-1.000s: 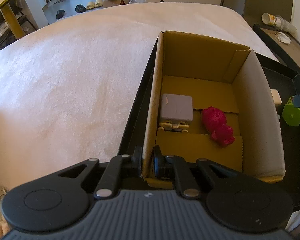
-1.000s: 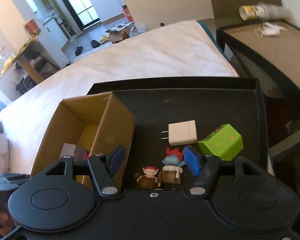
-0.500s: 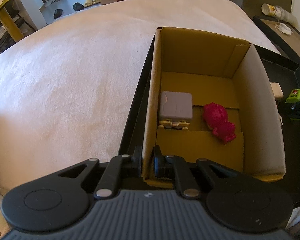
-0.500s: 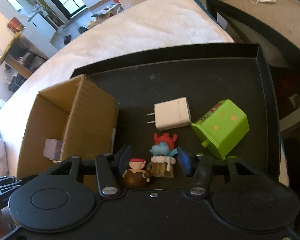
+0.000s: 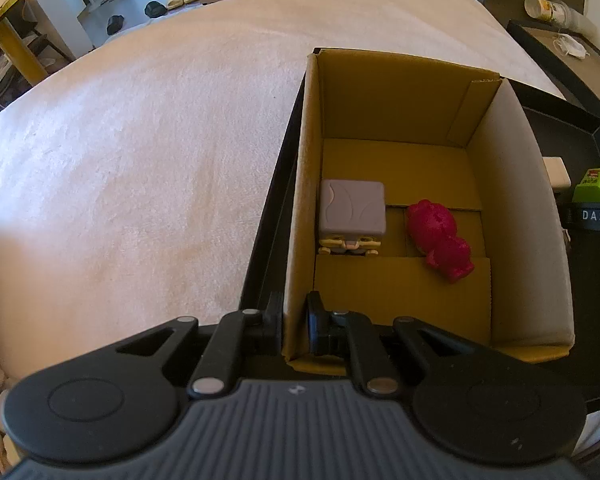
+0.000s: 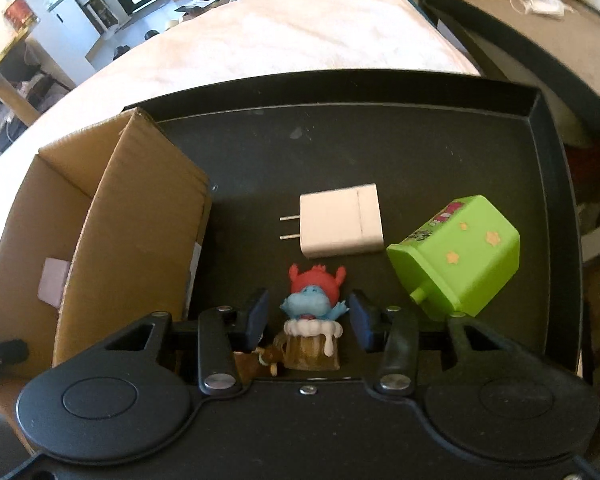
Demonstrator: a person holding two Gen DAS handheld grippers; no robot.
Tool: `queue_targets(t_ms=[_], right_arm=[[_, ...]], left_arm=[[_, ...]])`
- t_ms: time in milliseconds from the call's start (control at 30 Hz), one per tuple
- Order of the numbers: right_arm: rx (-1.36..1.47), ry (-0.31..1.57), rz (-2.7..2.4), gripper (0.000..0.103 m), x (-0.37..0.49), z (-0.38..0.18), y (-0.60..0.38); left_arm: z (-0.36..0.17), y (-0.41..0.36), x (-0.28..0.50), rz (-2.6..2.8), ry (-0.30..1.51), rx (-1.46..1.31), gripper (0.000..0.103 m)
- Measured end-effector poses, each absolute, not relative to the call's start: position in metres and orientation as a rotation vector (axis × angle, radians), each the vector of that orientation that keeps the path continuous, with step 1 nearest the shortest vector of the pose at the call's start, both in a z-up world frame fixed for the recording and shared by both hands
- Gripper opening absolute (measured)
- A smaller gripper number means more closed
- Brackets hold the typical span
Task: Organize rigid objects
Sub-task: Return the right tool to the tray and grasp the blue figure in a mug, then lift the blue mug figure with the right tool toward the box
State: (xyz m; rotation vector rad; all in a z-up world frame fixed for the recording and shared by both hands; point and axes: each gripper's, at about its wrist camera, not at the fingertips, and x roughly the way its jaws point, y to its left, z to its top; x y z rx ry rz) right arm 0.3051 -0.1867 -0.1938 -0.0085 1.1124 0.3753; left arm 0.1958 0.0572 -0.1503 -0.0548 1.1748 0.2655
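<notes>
Gripping the cardboard box [image 5: 400, 120] wall with the left tongs [image 5: 294, 320], clenched. Closing the right tongs [image 6: 308, 316] around the blue figurine [image 6: 314, 312] between the pads [image 6: 256, 316], not yet touching; white charger [image 6: 340, 220] lying at 12 o'clock.

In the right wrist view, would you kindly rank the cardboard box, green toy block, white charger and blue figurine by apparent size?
1. cardboard box
2. green toy block
3. white charger
4. blue figurine, though its nearness to the camera makes this last ranking unsure.
</notes>
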Motion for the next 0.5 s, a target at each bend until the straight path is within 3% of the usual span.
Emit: queue_targets(t_ms=[200,500], right_arm=[[-0.049,1.099,0.356,0.033,0.3,-0.19,-0.187],[0.006,1.093,0.374,0.033,0.299,-0.178,-0.191]], left_arm=[[-0.151,0.058,0.196,0.269,1.181,-0.052,0.011],[-0.15,0.056,0.197,0.269,1.187,-0.04,0.011]])
